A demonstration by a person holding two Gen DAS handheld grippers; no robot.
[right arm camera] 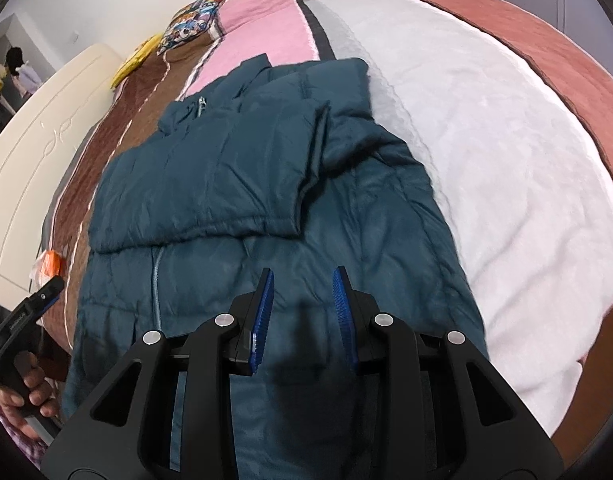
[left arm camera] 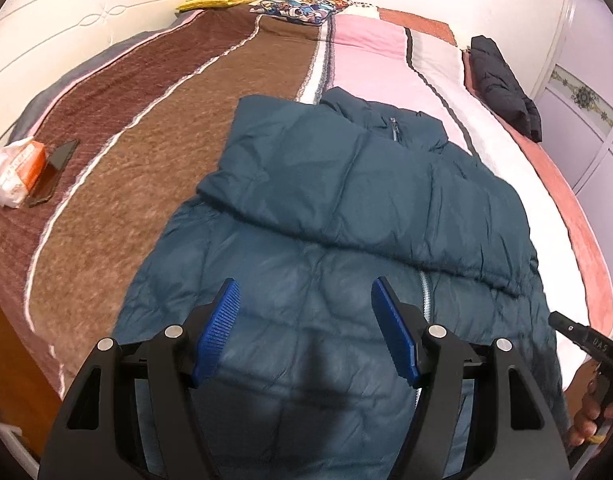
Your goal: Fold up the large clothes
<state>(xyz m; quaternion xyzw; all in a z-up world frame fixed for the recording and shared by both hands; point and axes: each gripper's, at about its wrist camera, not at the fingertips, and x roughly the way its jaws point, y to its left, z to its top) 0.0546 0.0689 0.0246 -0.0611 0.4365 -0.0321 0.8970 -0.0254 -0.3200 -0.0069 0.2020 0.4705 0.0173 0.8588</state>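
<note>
A teal puffer jacket (left arm camera: 326, 208) lies flat on the bed, collar at the far end, with both sleeves folded across its chest. It also shows in the right wrist view (right arm camera: 234, 184). My left gripper (left arm camera: 306, 300) is open and empty, hovering above the jacket's lower front, left of the zipper (left arm camera: 425, 300). My right gripper (right arm camera: 302, 292) is open and empty above the jacket's lower right part. The right gripper's handle (left arm camera: 586, 344) shows at the right edge of the left wrist view.
The bed has a striped brown, pink and white blanket (left arm camera: 146, 120). A dark jacket (left arm camera: 502, 84) lies at the far right edge. A phone (left arm camera: 54, 168) and an orange-white packet (left arm camera: 18, 168) lie at the left. Cushions (left arm camera: 298, 4) sit by the headboard (left arm camera: 66, 20).
</note>
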